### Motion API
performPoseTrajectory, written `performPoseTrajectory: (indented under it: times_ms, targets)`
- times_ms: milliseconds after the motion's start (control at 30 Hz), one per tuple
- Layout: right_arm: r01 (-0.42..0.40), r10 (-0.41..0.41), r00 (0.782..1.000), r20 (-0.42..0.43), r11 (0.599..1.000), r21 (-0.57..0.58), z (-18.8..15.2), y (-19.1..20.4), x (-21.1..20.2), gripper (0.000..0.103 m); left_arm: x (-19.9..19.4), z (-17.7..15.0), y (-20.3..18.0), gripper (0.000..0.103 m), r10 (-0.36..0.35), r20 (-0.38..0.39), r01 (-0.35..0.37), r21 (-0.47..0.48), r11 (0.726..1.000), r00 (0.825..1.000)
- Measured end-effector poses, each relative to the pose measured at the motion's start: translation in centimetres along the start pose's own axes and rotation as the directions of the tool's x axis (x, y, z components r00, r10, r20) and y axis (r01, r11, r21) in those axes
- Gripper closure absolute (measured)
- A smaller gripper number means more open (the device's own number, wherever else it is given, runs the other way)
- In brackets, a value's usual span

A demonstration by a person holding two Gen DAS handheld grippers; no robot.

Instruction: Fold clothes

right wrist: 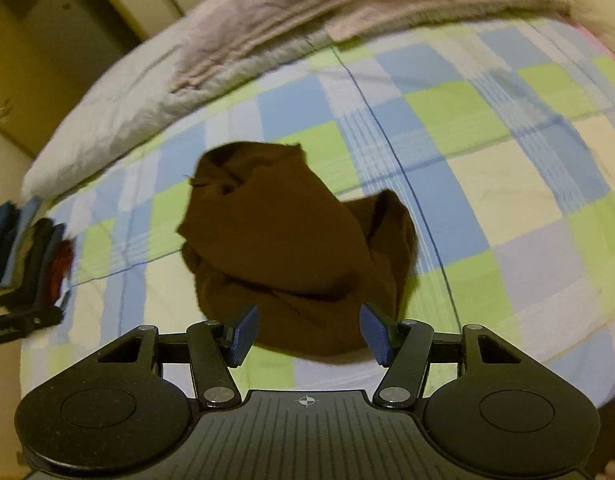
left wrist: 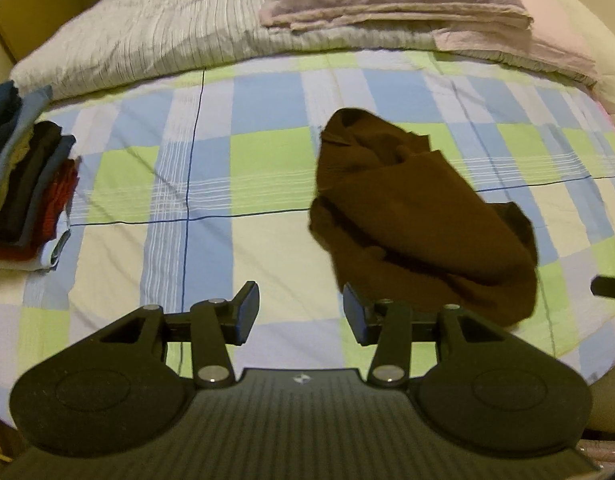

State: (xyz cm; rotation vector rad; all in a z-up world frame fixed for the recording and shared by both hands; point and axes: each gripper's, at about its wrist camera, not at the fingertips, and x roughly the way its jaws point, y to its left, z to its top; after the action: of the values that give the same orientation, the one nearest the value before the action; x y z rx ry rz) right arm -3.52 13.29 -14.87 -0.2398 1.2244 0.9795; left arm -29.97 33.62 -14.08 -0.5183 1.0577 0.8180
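While both pairs of jaws stand apart with nothing between the pads, the left gripper [left wrist: 301, 312] hangs beside the near-left edge of the crumpled brown garment [left wrist: 419, 220] and the right gripper [right wrist: 309, 334] over its near hem. It lies mid-bedspread [left wrist: 187, 184]. Best: pinch single-layer corners, lift, spread flat. Folded stack [left wrist: 27, 184] waits leftward.

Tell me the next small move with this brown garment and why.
Probably lower the right gripper onto the near edge of the crumpled brown garment. Its jaws are open and empty with that edge just ahead, and the garment needs spreading on the bed sheet.
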Motion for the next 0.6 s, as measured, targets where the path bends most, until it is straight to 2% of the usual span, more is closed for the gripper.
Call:
performPoseTrajectory:
  times_ms: [100, 333, 600]
  targets:
    - [0.028, -0.027, 0.999, -0.025, 0.999, 0.043, -0.2, -0.3, 2.2, 0.043, 3.0, 1.1, 2.0, 0.061, -0.016, -0.036, 0.016, -0.003, 1.0, 0.999]
    - [0.063, -0.061, 0.998, -0.035, 0.995, 0.082, 1.3, -1.9, 7.3, 0.043, 10.0, 4.1, 3.0, 0.061, -0.046, -0.052, 0.047, 0.012, 0.999, 0.998]
    - [-0.025, 0.022, 0.999, 0.034, 0.996, 0.091, 6.4, -4.4, 14.7, 0.043, 17.3, 6.5, 2.8, 0.061, -0.121, -0.041, 0.121, -0.02, 0.993, 0.992]
